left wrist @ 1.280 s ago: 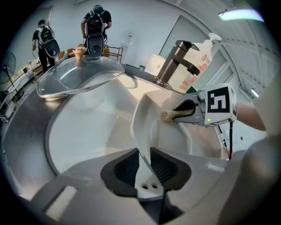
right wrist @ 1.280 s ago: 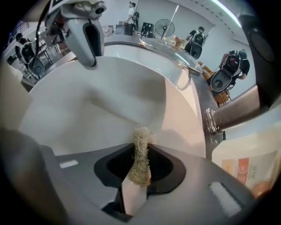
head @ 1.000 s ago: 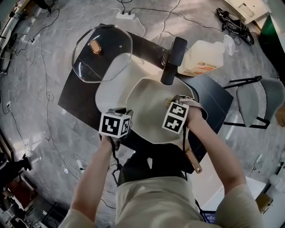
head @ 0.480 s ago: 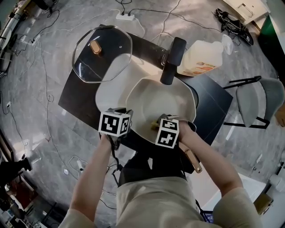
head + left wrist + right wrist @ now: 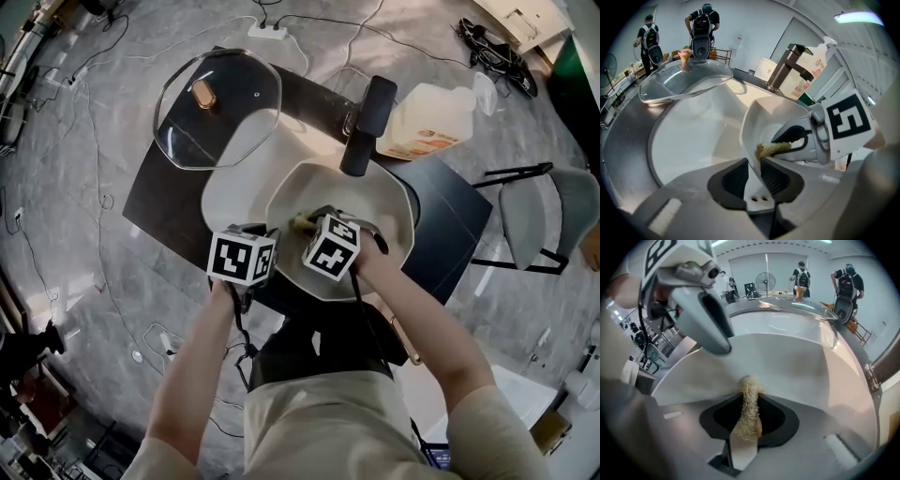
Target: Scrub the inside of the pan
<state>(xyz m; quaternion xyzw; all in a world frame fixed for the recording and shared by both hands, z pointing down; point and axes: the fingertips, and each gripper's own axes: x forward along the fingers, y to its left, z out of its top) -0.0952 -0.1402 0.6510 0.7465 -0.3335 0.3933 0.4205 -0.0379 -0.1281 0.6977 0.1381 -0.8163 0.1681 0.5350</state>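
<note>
A cream pan (image 5: 380, 202) stands tilted in the sink. My left gripper (image 5: 270, 244) is shut on the pan's near left rim; in the left gripper view the thin rim (image 5: 751, 157) sits pinched between the dark pads. My right gripper (image 5: 305, 225) is inside the pan, shut on a yellowish fibrous scrubber (image 5: 749, 405) whose tip touches the pan's inner wall (image 5: 797, 362). From the left gripper view the scrubber (image 5: 771, 148) and the right gripper's fingers (image 5: 799, 138) lie just beyond the rim. One finger (image 5: 705, 317) of the left gripper shows at upper left in the right gripper view.
A glass lid (image 5: 216, 111) with a wooden knob rests over the sink's far left edge. A dark faucet (image 5: 366, 127) rises behind the pan, a soap jug (image 5: 427, 122) to its right. A grey chair (image 5: 553, 216) stands at right. Cables cross the floor. People stand far behind.
My right gripper has swept with the scrubber from the pan's right side across its near wall to the left, close to the left gripper. The left gripper has kept still on the rim.
</note>
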